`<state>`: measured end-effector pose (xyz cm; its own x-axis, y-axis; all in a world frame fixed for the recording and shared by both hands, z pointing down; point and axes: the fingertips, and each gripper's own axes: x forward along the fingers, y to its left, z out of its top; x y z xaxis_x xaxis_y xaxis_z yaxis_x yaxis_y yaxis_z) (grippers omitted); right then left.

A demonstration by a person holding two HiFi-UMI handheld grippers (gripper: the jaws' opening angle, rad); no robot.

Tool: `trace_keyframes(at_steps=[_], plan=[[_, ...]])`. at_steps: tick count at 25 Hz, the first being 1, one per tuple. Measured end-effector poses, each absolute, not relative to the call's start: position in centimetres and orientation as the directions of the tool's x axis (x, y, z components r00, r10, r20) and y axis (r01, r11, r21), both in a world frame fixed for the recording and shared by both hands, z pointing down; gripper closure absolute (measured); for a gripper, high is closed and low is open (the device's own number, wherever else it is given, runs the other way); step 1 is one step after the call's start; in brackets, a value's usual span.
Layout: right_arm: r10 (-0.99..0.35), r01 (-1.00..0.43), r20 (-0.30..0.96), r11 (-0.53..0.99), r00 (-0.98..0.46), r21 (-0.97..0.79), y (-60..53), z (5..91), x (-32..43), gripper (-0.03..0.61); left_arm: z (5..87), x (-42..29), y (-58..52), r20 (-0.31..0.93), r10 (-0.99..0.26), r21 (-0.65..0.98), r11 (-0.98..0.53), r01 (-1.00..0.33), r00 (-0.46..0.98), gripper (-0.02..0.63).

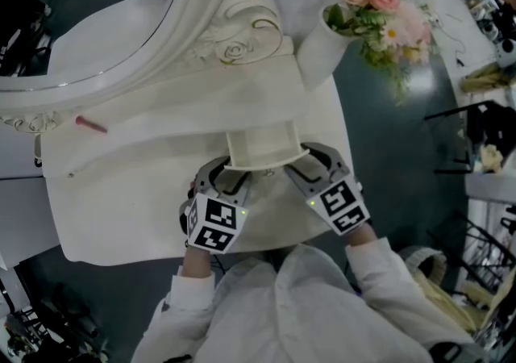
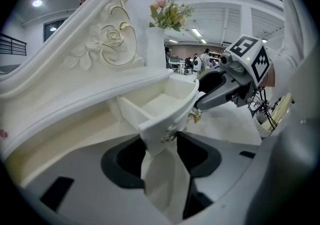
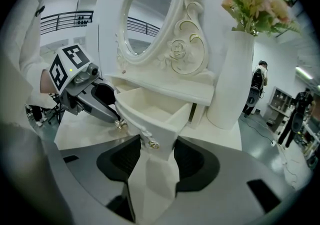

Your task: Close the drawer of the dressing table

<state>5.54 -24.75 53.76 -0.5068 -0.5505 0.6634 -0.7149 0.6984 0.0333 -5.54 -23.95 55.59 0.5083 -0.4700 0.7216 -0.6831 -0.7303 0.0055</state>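
The small white dressing table (image 1: 161,192) has its drawer (image 1: 258,148) pulled out toward me, and the inside looks bare. In the head view my left gripper (image 1: 224,169) sits at the drawer front's left corner and my right gripper (image 1: 310,161) at its right corner. Seen from the left gripper view, that corner of the drawer (image 2: 160,106) fills the gap of the left gripper (image 2: 162,141), with both dark pads against it. The right gripper view has the other corner of the drawer (image 3: 150,111), with a brass knob (image 3: 152,145), held the same way by the right gripper (image 3: 152,149).
An oval mirror (image 1: 97,22) with carved trim rises behind the drawer. A white vase of pink flowers (image 1: 322,51) stands at the back right, close to the right gripper. A pink stick (image 1: 90,124) lies on the tabletop at the left. Dark floor and equipment lie beyond the table's right edge.
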Motion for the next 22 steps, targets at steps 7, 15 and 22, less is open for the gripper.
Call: trace_keyframes(at_steps=[7,15,22], plan=[[-0.55,-0.694,0.671,0.717,-0.498,0.073,-24.7,53.0,5.4,0.37,55.3,-5.6,-24.0,0.712,-0.475,0.006,-0.732,-0.682,0.516,0.416],[-0.569,-0.708,0.65,0.703,-0.504,0.066,-24.7,53.2,5.5,0.37,54.9,-5.7,-24.0,0.712,-0.482,-0.025,-0.744,-0.667,0.51,0.417],[-0.55,-0.674,0.669,0.732,-0.5,0.099,-25.2,53.2,5.3,0.37,55.4,-5.9,-24.1,0.727,-0.474,-0.023,-0.74,-0.673,0.497,0.43]])
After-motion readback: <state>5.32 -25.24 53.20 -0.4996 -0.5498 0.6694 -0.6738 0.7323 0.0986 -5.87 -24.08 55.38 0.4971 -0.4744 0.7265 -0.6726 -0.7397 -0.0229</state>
